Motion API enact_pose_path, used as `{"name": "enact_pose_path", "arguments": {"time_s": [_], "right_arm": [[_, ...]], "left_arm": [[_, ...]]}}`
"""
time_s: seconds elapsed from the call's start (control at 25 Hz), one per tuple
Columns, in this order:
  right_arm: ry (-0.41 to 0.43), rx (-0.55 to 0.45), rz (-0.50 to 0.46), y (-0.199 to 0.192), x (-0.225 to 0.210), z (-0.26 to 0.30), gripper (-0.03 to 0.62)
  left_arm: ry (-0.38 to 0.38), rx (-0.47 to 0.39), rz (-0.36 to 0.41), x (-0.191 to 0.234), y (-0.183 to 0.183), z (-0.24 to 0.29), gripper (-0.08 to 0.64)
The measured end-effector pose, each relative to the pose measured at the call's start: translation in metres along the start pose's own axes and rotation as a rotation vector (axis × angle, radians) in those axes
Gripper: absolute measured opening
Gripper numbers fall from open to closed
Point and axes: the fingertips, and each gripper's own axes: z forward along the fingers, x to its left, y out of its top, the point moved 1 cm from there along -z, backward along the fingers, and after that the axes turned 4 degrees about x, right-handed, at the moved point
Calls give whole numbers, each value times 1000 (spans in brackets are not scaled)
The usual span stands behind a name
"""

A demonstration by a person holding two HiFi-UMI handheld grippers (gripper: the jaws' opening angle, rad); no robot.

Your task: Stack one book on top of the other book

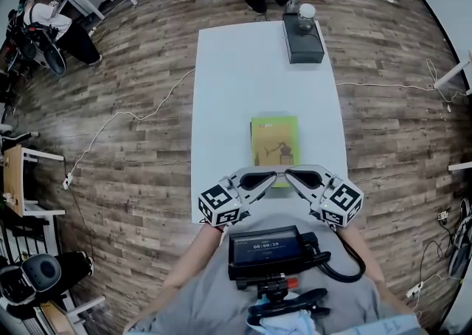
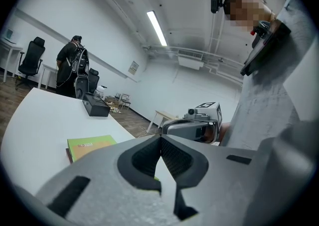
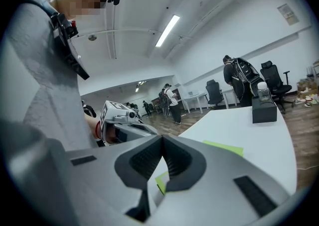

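Setting: a long white table (image 1: 258, 75) on a wood floor, seen from above by the person standing at its near end

Green book: the green book (image 1: 274, 142) lies flat in the middle of the table, closer to the person than to the far end, its long side running away from the person

Lower book: in the left gripper view a dark reddish edge (image 2: 68, 154) shows under the green book (image 2: 92, 145) along its side, so a lower book seems to lie beneath it; little more of it can be seen in any view

Left gripper: the left gripper (image 1: 271, 175) is held over the near edge of the table, pointing inward towards the other one; its jaws (image 2: 160, 138) are pressed together with nothing between them

Right gripper: the right gripper (image 1: 292, 175) mirrors it from the other side, tips almost meeting the left one's just above the near end of the green book; its jaws (image 3: 162, 138) are closed on themselves and empty

Far end: a black box (image 1: 302, 44) with a bottle (image 1: 306, 16) on top, well apart from the books

Progress: the stacking looks done, since one book appears to rest squarely on another and neither gripper holds anything

Left to do: nothing obvious, as far as these views show; no loose book lies anywhere else on the table
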Motion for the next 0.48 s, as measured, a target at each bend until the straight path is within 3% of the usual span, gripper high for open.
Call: {"name": "enact_pose_path", "arguments": {"time_s": [0.48], "right_arm": [[-8, 3, -2, -3, -2, 2, 28]], "left_arm": [[5, 0, -15, 3, -3, 2, 17]]}}
